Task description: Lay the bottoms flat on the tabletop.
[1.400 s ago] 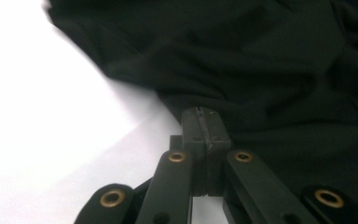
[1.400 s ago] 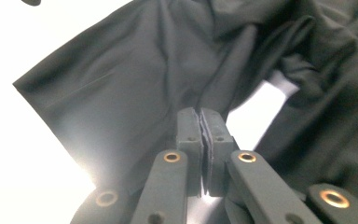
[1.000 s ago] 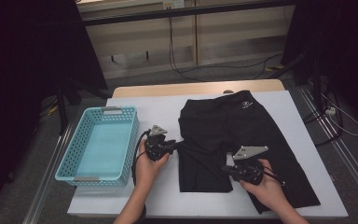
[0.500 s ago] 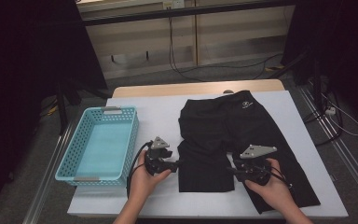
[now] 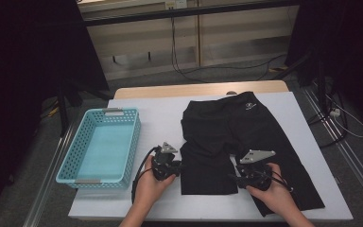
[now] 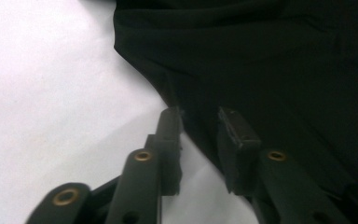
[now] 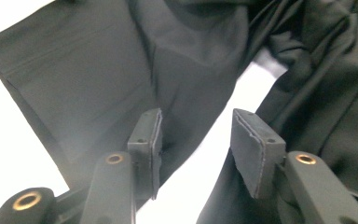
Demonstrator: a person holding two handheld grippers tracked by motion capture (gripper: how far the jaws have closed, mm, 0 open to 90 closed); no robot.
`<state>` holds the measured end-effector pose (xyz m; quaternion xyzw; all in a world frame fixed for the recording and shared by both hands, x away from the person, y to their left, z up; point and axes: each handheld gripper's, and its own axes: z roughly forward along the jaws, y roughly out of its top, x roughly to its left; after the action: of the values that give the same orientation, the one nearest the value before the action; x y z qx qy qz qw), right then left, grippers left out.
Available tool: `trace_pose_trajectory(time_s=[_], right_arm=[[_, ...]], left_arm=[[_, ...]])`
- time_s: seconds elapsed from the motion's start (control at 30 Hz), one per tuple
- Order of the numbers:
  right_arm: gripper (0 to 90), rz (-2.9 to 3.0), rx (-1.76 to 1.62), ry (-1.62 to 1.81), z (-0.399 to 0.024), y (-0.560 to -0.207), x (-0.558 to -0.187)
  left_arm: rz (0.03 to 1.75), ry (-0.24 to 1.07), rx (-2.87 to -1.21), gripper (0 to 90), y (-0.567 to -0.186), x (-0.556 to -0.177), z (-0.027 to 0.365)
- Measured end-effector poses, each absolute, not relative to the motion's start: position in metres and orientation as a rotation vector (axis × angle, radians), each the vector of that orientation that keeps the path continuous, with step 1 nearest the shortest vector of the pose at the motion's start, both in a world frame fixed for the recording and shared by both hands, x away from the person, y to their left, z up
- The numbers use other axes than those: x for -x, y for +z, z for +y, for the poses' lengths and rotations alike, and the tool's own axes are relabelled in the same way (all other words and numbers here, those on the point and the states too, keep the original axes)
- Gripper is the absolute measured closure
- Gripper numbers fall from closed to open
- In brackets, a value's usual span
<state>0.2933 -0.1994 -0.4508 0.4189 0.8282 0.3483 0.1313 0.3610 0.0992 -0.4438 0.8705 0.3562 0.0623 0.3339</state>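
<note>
Since the earlier frames the left gripper [image 5: 176,166] has slid toward the person along the outer edge of the black shorts [image 5: 246,137], and its jaws have just been closing. In the left gripper view they stand narrowly apart astride that hem edge [image 6: 186,116]; whether the pads already pinch the cloth is hard to tell in the dark fabric.

At the far left of the white table [image 5: 160,113] sits the turquoise basket [image 5: 101,146], well apart from the shorts. The shorts lie flat across the table's middle, waistband away from the person, legs toward the person.

The right gripper [image 5: 234,176] rests at the inner edge between the legs, jaws partly open with cloth [image 7: 186,107] between them, its pads [image 7: 254,149] not pressing it.
</note>
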Motion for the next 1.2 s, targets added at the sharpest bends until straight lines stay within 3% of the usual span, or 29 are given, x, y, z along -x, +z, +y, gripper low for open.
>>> trace_pose_trajectory(time_s=[0.13, 0.2, 0.43, 0.53, 1.07, 1.1, 1.17, 1.2], right_arm=[[63.8, 2.418, -1.195, 0.990, -0.196, -0.451, -0.294], [68.5, 2.417, -1.192, 0.994, -0.195, -0.451, -0.295], [86.4, 2.455, -1.160, 1.032, -0.192, -0.451, -0.295], [87.3, 2.455, -1.153, 1.038, -0.192, -0.450, -0.294], [86.2, 2.464, -1.134, 1.151, -0.187, -0.439, -0.280], [84.0, 2.462, -1.147, 1.152, -0.187, -0.440, -0.282], [71.0, 2.453, -1.179, 1.150, -0.189, -0.444, -0.288], [70.3, 2.450, -1.191, 1.142, -0.190, -0.445, -0.291]], left_arm=[[0.948, 0.115, -2.257, 80.6, -0.444, -0.362, 0.101], [0.951, 0.052, -2.236, 89.6, -0.446, -0.363, 0.102], [0.937, 0.044, -2.258, 90.0, -0.443, -0.363, 0.099], [0.921, -0.010, -2.261, 90.0, -0.440, -0.362, 0.101], [0.930, -0.009, -2.190, 90.0, -0.420, -0.359, 0.124], [0.933, 0.000, -2.193, 90.0, -0.422, -0.360, 0.125], [0.954, 0.002, -2.202, 90.0, -0.425, -0.362, 0.125], [0.963, 0.000, -2.201, 90.0, -0.427, -0.363, 0.126]])
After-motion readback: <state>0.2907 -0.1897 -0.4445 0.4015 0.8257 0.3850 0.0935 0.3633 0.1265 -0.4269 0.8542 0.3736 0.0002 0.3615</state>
